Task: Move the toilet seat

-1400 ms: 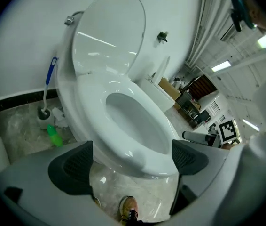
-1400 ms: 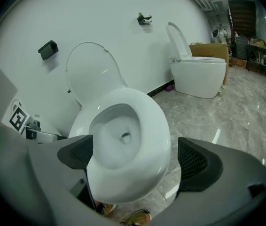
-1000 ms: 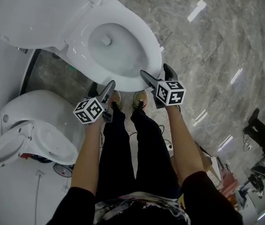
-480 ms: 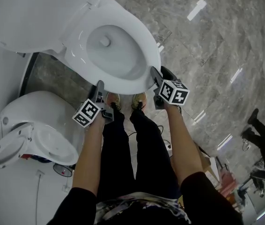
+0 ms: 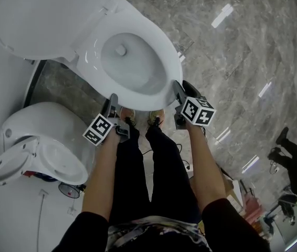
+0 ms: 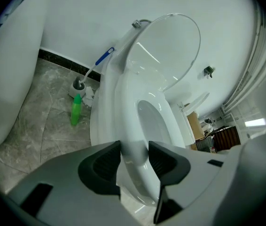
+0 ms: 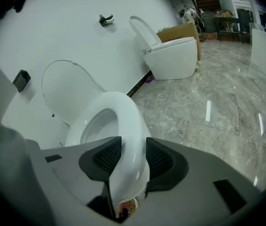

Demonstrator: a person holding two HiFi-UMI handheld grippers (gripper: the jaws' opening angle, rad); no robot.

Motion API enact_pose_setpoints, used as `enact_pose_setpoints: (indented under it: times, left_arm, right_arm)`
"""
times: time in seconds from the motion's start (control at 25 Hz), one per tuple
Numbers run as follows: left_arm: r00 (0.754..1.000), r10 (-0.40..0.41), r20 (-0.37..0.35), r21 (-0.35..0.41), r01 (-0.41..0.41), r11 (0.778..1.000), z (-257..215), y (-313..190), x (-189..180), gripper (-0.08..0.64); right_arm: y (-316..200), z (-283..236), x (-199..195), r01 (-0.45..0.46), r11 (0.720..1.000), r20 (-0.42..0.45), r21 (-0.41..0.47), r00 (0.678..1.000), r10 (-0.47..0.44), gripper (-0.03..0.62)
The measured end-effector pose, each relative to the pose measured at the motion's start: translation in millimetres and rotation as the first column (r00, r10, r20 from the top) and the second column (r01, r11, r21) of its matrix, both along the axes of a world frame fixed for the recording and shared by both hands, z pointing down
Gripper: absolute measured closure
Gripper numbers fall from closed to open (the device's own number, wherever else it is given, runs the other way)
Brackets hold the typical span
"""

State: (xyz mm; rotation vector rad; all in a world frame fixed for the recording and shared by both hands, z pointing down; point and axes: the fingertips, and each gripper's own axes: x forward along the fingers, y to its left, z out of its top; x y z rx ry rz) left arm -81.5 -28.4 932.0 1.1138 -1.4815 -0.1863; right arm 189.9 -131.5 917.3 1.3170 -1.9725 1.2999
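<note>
The seat (image 5: 167, 62) lies flat on the bowl (image 5: 133, 67) of a white toilet, and the lid (image 5: 38, 14) stands open behind it at 10 o'clock in the head view.

The left hand-held gripper (image 5: 112, 101) is at the ring's 7 o'clock edge. The left gripper view shows it (image 6: 134, 157) clenched on the seat (image 6: 126, 121): its jaws have just been closing, and both dark pads now press the white front rim between them.

The right hand-held gripper (image 5: 181, 90) is at the ring's 4 o'clock edge. In the right gripper view it (image 7: 129, 157) is likewise grasping the seat (image 7: 128, 121): its jaws have also just been closing, with 1 pad on the inner face and 1 on the outer.

The person's 2 shoes (image 5: 156, 118) stand on the grey marble floor (image 5: 243, 62) at 6 o'clock of the bowl, between the 2 grippers.

A second toilet (image 5: 38, 135) sits at 8 o'clock, close to the first.

In the left gripper view a green bottle (image 6: 76, 109) stands on the floor at 9 o'clock of the bowl, just in front of a brush (image 6: 79, 84) with a blue handle.

The right gripper view shows a third toilet (image 7: 173, 55) by the wall at 1 o'clock, well apart.
</note>
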Motion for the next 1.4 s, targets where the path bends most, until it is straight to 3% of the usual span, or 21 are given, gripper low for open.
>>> enact_pose_setpoints:
  times: [0.4, 0.68, 0.8, 1.0, 1.08, 1.12, 1.16, 1.2, 1.24, 1.32, 1.4]
  left_arm:
    - [0.992, -0.083, -0.095, 0.006, 0.084, 0.996, -43, 3, -6, 0.373]
    - [0.97, -0.189, -0.15, 0.012, 0.193, 0.981, -75, 3, -9, 0.385]
    - [0.95, -0.257, -0.18, 0.014, 0.264, 0.965, -87, 6, -10, 0.393]
    - [0.9, -0.362, -0.244, 0.001, 0.373, 0.928, -101, 15, -1, 0.427]
    - [0.876, -0.392, -0.28, 0.014, 0.412, 0.911, -109, 19, 4, 0.451]
    - [0.873, -0.382, -0.304, 0.032, 0.41, 0.912, -114, 18, 9, 0.451]
    - [0.876, -0.348, -0.333, 0.064, 0.389, 0.919, -122, 13, 17, 0.458]
    - [0.884, -0.299, -0.36, 0.108, 0.358, 0.927, -132, 2, 27, 0.534]
    - [0.891, -0.252, -0.378, 0.153, 0.328, 0.932, -144, -10, 37, 0.534]
    - [0.907, -0.184, -0.38, 0.226, 0.284, 0.932, -165, -34, 52, 0.534]
    - [0.919, -0.158, -0.36, 0.279, 0.267, 0.922, -181, -46, 54, 0.534]
  right_arm:
    - [-2, -73, -3, -0.02, 0.999, 0.105, 0.026, 0.994, 0.017, 0.465]
    - [-14, -123, -8, -0.082, 0.996, 0.173, 0.04, 0.982, 0.074, 0.486]
    - [-18, -145, -12, -0.14, 0.989, 0.216, 0.039, 0.968, 0.128, 0.52]
    - [-22, -152, -13, -0.189, 0.982, 0.177, -0.004, 0.966, 0.187, 0.545]
    - [-23, -164, -22, -0.193, 0.981, 0.268, -0.03, 0.944, 0.194, 0.548]
    - [-20, -173, -38, -0.151, 0.988, 0.339, -0.037, 0.928, 0.155, 0.589]
    - [-16, -181, -62, -0.089, 0.996, 0.386, -0.031, 0.918, 0.094, 0.589]
    - [-11, -187, -87, -0.025, 1.0, 0.389, -0.011, 0.921, 0.027, 0.589]
    - [-5, -191, -108, 0.023, 1.0, 0.374, 0.011, 0.927, -0.025, 0.589]
    - [2, -203, -133, 0.036, 0.999, 0.398, 0.026, 0.916, -0.044, 0.589]
    - [3, -212, -130, 0.017, 0.999, 0.394, 0.051, 0.918, -0.036, 0.589]
